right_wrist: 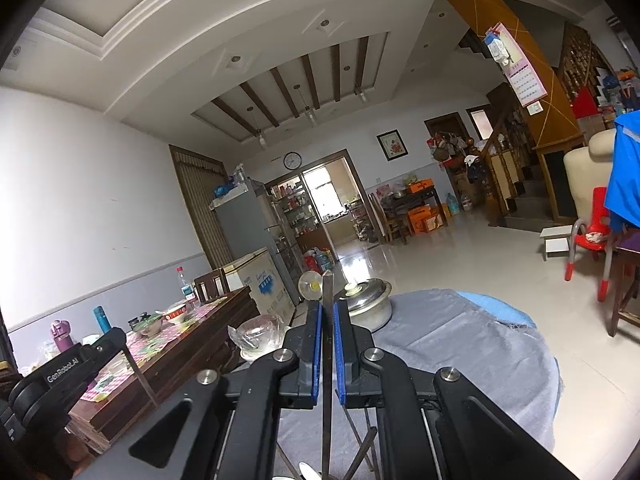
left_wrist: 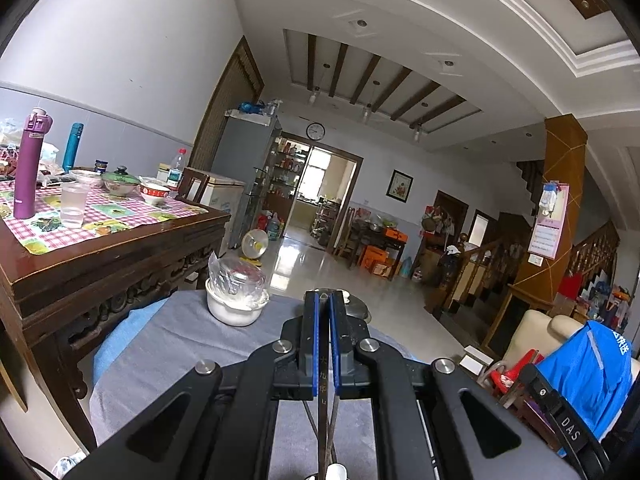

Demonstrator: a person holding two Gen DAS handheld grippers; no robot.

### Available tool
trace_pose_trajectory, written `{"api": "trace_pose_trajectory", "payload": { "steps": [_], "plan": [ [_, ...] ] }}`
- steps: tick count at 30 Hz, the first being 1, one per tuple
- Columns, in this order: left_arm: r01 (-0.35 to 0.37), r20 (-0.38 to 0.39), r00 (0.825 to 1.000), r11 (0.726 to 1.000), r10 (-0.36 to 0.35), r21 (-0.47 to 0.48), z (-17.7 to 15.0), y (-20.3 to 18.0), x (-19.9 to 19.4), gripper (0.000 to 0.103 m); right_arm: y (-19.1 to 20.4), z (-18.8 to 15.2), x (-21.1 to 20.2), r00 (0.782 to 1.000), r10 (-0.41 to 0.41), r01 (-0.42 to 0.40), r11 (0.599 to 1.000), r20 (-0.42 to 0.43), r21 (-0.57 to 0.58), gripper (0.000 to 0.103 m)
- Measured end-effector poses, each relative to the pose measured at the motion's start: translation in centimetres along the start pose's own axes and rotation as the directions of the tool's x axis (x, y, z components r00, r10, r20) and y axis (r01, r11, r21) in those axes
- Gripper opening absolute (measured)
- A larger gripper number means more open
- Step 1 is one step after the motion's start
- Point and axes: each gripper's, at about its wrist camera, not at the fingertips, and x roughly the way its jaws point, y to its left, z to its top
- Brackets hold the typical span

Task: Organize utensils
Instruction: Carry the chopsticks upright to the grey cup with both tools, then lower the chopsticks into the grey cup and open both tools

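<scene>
Nearest my left camera, the left gripper point(left_wrist: 324, 300) was clenched on a thin dark chopstick point(left_wrist: 323, 372) with gold characters, its blue pads point(left_wrist: 315, 332) pressed to both sides. I could see the stick running from below the camera up between the fingers, and a second thin stick point(left_wrist: 334, 420) crossed it low down, though I could not tell whether that one was gripped too. Under the gripper lay a round table draped in a grey cloth point(left_wrist: 168, 344). Toward the far left of it stood a white bowl point(left_wrist: 234, 310) holding a glass piece wrapped in clear plastic. Just past the fingertips, a metal pot lid point(left_wrist: 358, 308) peeked out on the right. Further left stood a dark wooden table point(left_wrist: 120, 248) with a checked cloth, a purple flask point(left_wrist: 30, 164) and a clear cup point(left_wrist: 74, 204).

Closest to my right camera, the right gripper point(right_wrist: 328, 308) was likewise clamped on a dark chopstick point(right_wrist: 327, 360), whose tip rose above the fingers. Right behind the tips sat a lidded metal pot point(right_wrist: 370, 304) at the far edge of the grey cloth point(right_wrist: 460, 352). At the near left edge I saw the left gripper's black body point(right_wrist: 64, 364), with the plastic-wrapped bowl point(right_wrist: 258, 338) between it and my fingers.
</scene>
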Motion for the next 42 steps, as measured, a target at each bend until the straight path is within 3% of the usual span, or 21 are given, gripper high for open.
{"api": "trace_pose_trajectory", "payload": {
  "steps": [9, 17, 42],
  "plan": [
    [-0.040, 0.008, 0.999, 0.999, 0.040, 0.002, -1.8, -0.1, 1.2, 0.005, 0.3, -1.6, 0.8, 1.000, -0.016, 0.015, 0.999, -0.021, -0.037, 0.007],
    [-0.079, -0.041, 0.996, 0.996, 0.081, 0.044, -3.3, -0.3, 2.3, 0.005, 0.6, -3.0, 1.4, 0.997, -0.013, 0.007, 0.998, -0.075, -0.068, 0.007],
    [-0.102, -0.111, 0.988, 0.991, 0.111, 0.082, -4.1, -0.5, 2.1, 0.006, 1.0, -3.7, 0.7, 0.992, 0.018, -0.028, 0.996, -0.122, -0.082, 0.007]
  ]
}}
